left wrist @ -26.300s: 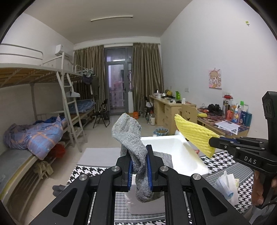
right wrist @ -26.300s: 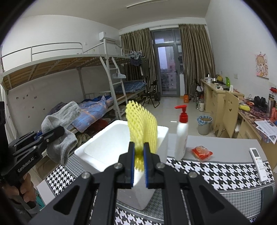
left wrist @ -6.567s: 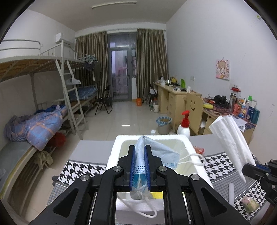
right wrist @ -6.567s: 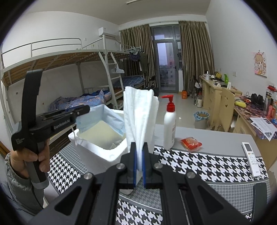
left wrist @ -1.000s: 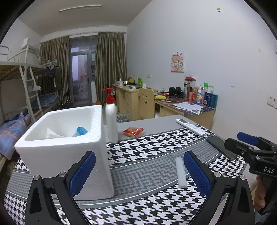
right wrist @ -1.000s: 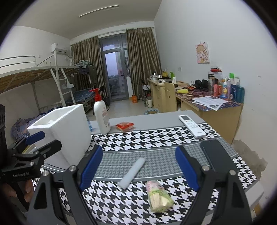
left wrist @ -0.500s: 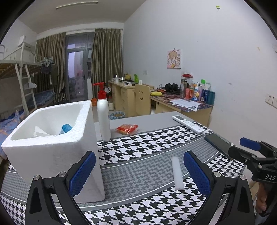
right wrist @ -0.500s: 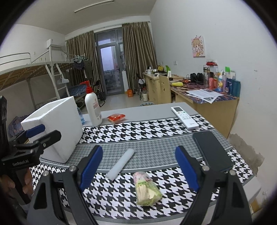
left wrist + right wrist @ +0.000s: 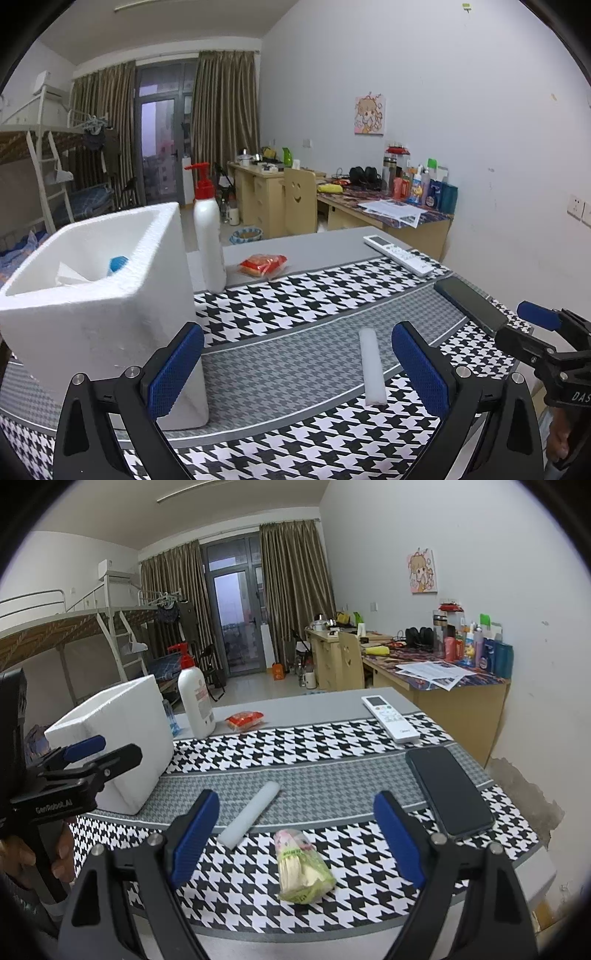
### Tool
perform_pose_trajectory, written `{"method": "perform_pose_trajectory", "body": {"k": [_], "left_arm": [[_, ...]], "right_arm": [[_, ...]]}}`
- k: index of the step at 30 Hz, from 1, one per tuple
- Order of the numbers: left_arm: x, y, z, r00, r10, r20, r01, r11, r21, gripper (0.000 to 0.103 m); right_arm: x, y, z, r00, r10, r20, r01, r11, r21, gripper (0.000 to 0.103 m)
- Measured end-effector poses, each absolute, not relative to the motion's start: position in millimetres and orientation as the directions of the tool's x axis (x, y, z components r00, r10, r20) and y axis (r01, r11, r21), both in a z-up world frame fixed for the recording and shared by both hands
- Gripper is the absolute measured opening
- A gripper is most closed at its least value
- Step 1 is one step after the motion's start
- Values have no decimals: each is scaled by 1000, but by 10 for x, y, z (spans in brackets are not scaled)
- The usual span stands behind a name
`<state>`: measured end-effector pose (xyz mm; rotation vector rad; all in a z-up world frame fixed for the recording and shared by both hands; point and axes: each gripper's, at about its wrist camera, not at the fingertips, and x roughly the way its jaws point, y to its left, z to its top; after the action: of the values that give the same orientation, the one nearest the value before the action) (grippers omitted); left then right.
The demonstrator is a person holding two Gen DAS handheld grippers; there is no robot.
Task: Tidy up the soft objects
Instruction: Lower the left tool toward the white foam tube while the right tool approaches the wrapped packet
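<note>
The white foam stick (image 9: 372,365) lay flat on the grey band of the houndstooth-clothed surface (image 9: 295,299), in front of both tools and to the right of the white polystyrene box (image 9: 99,306). In the left wrist view its long axis ran almost straight away from the camera, and it sat right of centre between the spread blue pads, close to the right-hand pad (image 9: 417,369). The left tool (image 9: 295,365) was released, its jaws wide and holding nothing. The right tool (image 9: 295,838) was likewise spread and empty; from it the stick (image 9: 248,819) slanted away up and to the right, near the left-hand pad (image 9: 195,834), while the small plastic-wrapped green and cream packet (image 9: 301,867) lay just below the middle of the jaws, its length pointing roughly away from the camera. By this layout the left tool seemed better lined up for the stick, with the pads closing across its width, and the right tool for the packet. The box, already holding white and blue soft items, stood nearer the left tool
</note>
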<state>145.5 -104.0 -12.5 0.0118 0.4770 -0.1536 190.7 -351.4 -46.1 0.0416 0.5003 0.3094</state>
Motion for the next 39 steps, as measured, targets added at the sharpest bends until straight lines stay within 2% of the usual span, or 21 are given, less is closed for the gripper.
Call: {"method": "perform_pose_trajectory", "body": {"k": [13,22,29,39], "left_arm": [[1644,-1310,-332,828,-189,-527,213,977,-17,102],[1732,-1454,-481,775,-211,-596,248,968,-20,102],[1848,-1451,-616,721,-231,-653,259,964,-56,102],[1917,-1577,-652,690,-242,-682,290,956,-46,102]], "right_arm": [[2016,-3564,-709,792,307,-527,-277,951,138,89],[2023,-3577,-811,781,319,-538,-297,946,130,89],[2058,-3637,-880,763,323,-560,-294,945,145,89],[2056,-3611,-938,748,333,-574,-330,937,114,89]]}}
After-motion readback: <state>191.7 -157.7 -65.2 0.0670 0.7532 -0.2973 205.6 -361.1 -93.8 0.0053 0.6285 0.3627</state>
